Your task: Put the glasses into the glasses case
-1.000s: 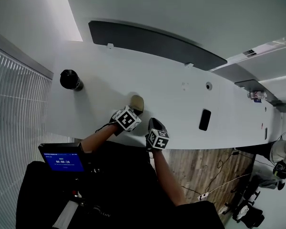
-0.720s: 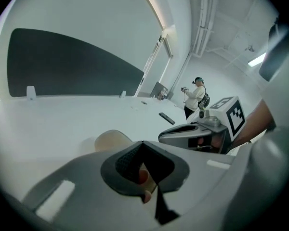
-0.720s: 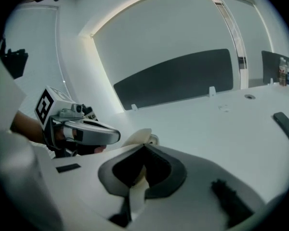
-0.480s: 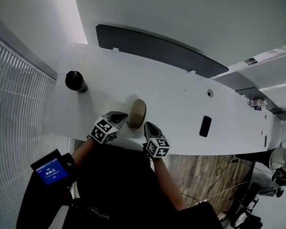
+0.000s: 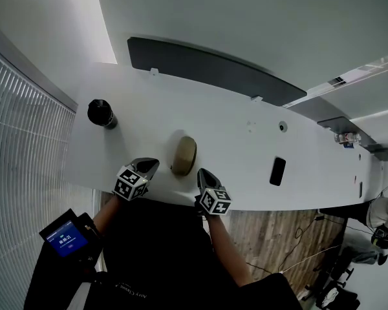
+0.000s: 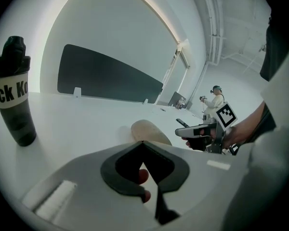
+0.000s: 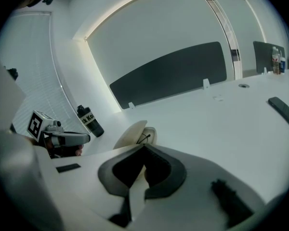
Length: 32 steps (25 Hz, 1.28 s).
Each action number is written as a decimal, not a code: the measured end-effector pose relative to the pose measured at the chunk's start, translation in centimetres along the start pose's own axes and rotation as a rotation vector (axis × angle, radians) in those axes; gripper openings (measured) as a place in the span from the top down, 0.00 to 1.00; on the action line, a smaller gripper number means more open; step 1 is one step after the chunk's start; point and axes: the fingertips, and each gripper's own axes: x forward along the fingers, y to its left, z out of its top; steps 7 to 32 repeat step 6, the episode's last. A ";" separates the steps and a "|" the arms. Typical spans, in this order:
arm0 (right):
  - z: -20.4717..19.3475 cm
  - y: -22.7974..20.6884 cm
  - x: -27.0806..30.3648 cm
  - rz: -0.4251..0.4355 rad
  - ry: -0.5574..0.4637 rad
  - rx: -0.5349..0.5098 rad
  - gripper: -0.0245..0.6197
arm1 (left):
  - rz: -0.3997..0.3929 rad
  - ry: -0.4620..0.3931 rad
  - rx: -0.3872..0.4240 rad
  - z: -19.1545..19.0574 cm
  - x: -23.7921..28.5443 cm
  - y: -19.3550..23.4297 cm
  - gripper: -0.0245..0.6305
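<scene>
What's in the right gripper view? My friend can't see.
The right claw, shut and empty, points across a table at an open beige glasses case with dark glasses seemingly inside. A black bottle and the left claw are left of it.

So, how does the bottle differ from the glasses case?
The bottle is black; the case is beige. The bottle stands upright; the case lies flat with its lid raised. The bottle bears white lettering; the case is plain. Both rest on the white table, and nothing touches them.

Beige glasses case (image 5: 183,155) — white table (image 5: 236,141) — black bottle (image 5: 100,112), white band.
</scene>
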 end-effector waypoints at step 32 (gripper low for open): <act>0.1 0.8 0.2 0.014 0.011 -0.027 0.95 | -0.021 0.040 0.008 -0.9 0.6 -0.9 0.95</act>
